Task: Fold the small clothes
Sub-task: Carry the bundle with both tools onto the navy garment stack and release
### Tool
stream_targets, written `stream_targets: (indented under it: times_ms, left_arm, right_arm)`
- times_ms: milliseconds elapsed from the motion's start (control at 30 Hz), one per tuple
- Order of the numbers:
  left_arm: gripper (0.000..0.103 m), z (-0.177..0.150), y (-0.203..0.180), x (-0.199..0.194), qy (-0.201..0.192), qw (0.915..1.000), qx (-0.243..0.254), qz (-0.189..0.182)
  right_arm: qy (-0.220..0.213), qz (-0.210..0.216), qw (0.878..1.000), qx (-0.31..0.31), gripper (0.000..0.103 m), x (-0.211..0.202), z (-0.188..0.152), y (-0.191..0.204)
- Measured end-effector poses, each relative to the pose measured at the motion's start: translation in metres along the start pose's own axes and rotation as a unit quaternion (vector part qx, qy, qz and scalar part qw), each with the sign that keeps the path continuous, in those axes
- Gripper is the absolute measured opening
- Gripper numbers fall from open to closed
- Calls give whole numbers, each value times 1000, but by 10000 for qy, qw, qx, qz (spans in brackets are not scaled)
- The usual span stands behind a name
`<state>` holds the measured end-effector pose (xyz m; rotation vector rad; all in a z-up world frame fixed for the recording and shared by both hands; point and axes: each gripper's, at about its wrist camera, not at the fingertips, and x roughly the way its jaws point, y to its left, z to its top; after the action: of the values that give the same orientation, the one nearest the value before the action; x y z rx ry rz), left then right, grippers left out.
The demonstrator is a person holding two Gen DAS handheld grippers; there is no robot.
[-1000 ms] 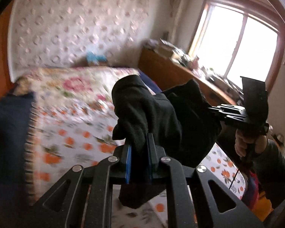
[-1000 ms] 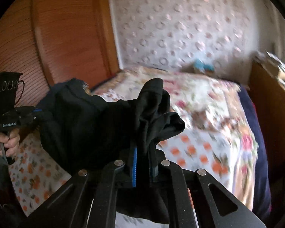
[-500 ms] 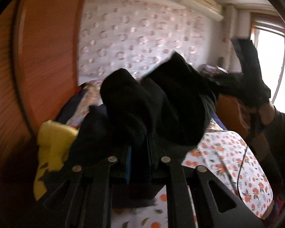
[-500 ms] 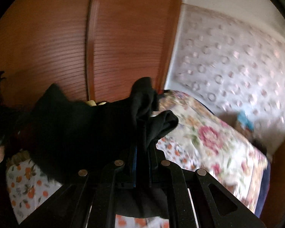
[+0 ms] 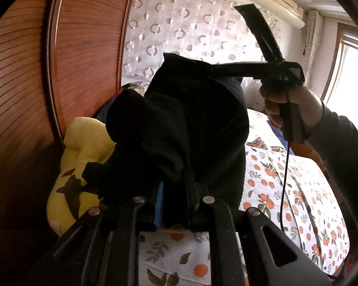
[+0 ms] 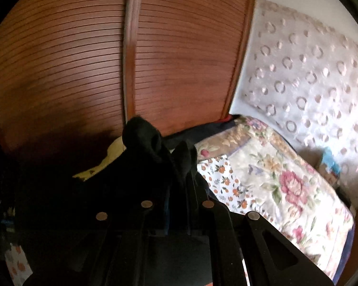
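Observation:
A black garment (image 5: 179, 124) hangs between both grippers above the bed. My left gripper (image 5: 174, 190) is shut on one bunched end of it. My right gripper (image 6: 179, 190) is shut on the other end (image 6: 150, 143). In the left wrist view the right gripper (image 5: 269, 69) shows at upper right, held by a hand, with the cloth reaching to it. The cloth hides the fingertips of both grippers.
A yellow cushion (image 5: 81, 157) lies by the brown slatted wardrobe (image 5: 35, 83) on the left. The bed has an orange-print sheet (image 5: 286, 190) and a floral quilt (image 6: 286, 186). A patterned wall (image 6: 310, 71) stands behind. A window (image 5: 350, 76) is at the right.
Both grippers have swung left with the black garment, from over the middle of the bed toward the wardrobe and the yellow cushion. Both stay shut on the cloth.

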<state>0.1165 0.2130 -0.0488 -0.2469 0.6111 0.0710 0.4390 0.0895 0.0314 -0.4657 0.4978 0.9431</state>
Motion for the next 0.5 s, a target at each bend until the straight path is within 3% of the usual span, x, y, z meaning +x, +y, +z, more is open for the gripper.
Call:
stream_targets:
  times_ms: [100, 167, 233, 300, 367, 500]
  left_arm:
    - [24, 1, 1, -15, -108, 9998, 149, 105]
    - [44, 3, -5, -23, -228, 9994, 245, 21]
    - [45, 4, -9, -28, -277, 9991, 305, -114]
    - [53, 4, -17, -31, -303, 9987, 370, -158]
    - [67, 4, -25, -35, -372, 9981, 439, -231]
    - [75, 3, -48, -44, -474, 9962, 680, -255]
  right_arm:
    - [-59, -230, 9995, 202, 18, -3, -5, 1]
    - [-146, -183, 9991, 351, 24, -26, -12, 5]
    - [-258, -148, 9981, 531, 40, -40, -18, 9]
    - [-365, -203, 9972, 624, 50, -57, -30, 13]
    - [-449, -297, 9959, 723, 51, -80, -48, 19]
    - [-628, -489, 9904, 1126, 54, -122, -92, 37]
